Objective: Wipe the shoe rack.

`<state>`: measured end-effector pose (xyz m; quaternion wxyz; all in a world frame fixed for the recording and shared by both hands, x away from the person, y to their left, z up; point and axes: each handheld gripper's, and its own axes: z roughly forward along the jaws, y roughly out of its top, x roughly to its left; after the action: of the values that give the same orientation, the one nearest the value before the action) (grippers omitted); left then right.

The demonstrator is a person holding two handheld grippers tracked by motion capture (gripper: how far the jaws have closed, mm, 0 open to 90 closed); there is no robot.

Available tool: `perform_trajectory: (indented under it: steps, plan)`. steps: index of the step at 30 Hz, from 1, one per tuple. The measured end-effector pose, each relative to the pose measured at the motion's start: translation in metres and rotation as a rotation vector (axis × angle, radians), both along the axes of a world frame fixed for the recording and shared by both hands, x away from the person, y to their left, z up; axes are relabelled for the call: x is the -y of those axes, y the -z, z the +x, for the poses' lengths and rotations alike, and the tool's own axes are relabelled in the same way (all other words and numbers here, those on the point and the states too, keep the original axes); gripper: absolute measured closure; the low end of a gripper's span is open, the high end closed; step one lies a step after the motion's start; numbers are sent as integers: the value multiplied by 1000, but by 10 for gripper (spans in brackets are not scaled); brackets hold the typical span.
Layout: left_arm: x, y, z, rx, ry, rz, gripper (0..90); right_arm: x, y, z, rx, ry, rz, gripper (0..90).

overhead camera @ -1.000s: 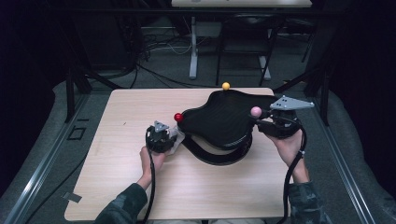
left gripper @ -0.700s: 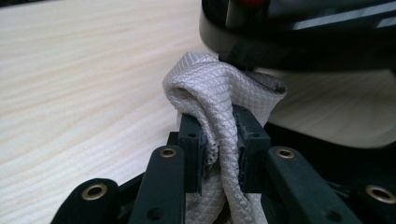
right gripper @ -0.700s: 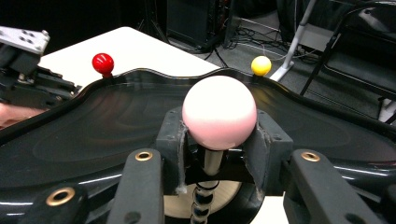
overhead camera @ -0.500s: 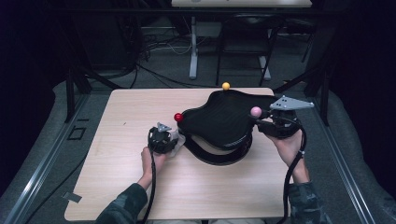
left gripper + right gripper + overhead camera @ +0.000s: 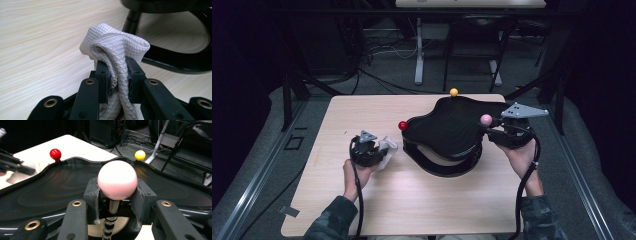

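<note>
Looking down from the high view, I see my left forearm coming in from the bottom edge, the left gripper (image 5: 371,150) low over the table (image 5: 332,200) with its jaws turned toward the black tray (image 5: 452,127). Those jaws are clamped on a bunched white cloth (image 5: 387,149), which sits just left of the tray's base. My right arm reaches up the right side, and the right gripper (image 5: 492,129) is held level at the tray's rim, its jaws closed around the pink ball (image 5: 486,119) on its stalk.

The left gripper view brings out the cloth's (image 5: 117,55) fine diamond weave and the way it is folded between the pads, which I cannot make out from above. The right gripper view shows the pink ball (image 5: 117,180) seated between the jaws, with the red ball (image 5: 55,153) and yellow ball (image 5: 140,155) standing at the far rim.
</note>
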<state>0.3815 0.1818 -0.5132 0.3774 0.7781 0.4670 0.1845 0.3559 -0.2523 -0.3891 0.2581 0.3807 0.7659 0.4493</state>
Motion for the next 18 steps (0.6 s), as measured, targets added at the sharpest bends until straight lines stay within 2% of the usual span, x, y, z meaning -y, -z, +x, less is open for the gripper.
perform_trajectory:
  steps: [8, 13, 16, 18]
  plan:
    - [-56, -10, -25, -8, -96, -8, 743, 0, 0, 0, 0, 2, 0, 607]
    - [-89, -14, -41, -2, -199, -20, 742, 0, 0, 0, 0, 4, 0, 606]
    - [-110, -12, -49, -7, -253, -15, 737, -1, 0, -1, 1, 7, 0, 607]
    - [-124, -4, -51, -33, -278, -16, 727, -1, 0, -1, 0, 8, 1, 607]
